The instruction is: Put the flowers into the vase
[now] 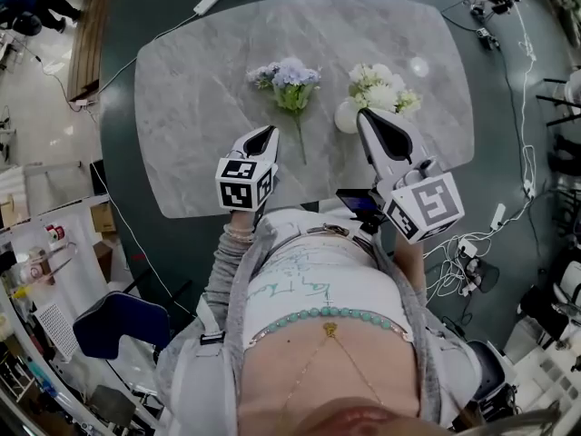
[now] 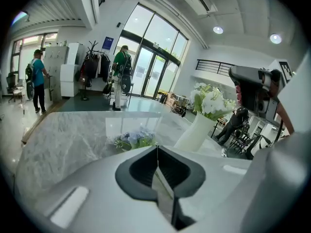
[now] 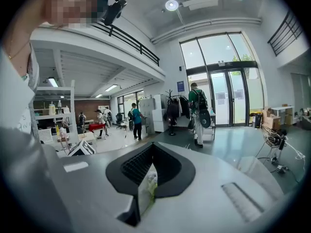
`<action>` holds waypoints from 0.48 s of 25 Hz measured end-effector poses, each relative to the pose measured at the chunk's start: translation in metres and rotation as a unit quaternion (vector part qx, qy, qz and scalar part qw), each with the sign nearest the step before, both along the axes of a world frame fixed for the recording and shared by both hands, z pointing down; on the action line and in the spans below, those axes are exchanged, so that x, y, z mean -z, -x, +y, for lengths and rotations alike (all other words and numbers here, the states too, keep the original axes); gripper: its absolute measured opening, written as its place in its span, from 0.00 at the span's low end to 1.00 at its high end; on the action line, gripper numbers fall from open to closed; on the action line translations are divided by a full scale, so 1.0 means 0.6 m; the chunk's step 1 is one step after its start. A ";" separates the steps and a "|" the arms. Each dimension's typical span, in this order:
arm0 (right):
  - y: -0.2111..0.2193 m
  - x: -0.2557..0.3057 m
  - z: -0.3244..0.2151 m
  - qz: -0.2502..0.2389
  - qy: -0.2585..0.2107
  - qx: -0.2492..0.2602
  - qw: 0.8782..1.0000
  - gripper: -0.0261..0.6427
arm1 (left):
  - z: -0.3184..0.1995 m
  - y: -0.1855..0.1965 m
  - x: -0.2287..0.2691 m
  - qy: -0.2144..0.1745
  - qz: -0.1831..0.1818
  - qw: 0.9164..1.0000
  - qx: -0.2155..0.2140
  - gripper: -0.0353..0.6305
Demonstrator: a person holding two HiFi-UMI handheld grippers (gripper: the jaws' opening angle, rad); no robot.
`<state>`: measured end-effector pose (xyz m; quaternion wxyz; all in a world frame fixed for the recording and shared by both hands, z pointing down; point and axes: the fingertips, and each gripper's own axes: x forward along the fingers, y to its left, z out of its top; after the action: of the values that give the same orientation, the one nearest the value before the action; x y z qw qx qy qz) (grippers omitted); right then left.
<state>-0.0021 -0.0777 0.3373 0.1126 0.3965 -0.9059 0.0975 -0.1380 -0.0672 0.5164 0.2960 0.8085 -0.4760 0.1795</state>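
Table (image 1: 191, 107): grey marble, with both bunches on it.
Left gripper (image 1: 264, 133): jaws pressed together with nothing between them. The tip is over the table's near part and points to 12 o'clock.
Blue flowers (image 1: 289, 78): 1 bunch lying flat at 1 o'clock of the left gripper, blooms toward 12 and stem toward 6 — untouched and outside the vase.
Vase (image 1: 346, 116): white and upright, at 3 o'clock of the blue stem, with white flowers (image 1: 381, 87) standing in it.
Right gripper (image 1: 367, 116): jaws closed tight and empty — its tip is just beside the vase, at the vase's 3 o'clock.
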 end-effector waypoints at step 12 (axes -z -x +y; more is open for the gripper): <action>0.011 -0.019 0.023 0.007 0.015 -0.005 1.000 0.08 | 0.005 0.019 -0.070 0.045 -0.009 0.999 0.004 0.06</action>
<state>-0.0085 -0.0638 0.3484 0.1243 0.3996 -0.9016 0.1090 -0.1495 -0.0640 0.5585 0.3282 0.7911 -0.4730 0.2065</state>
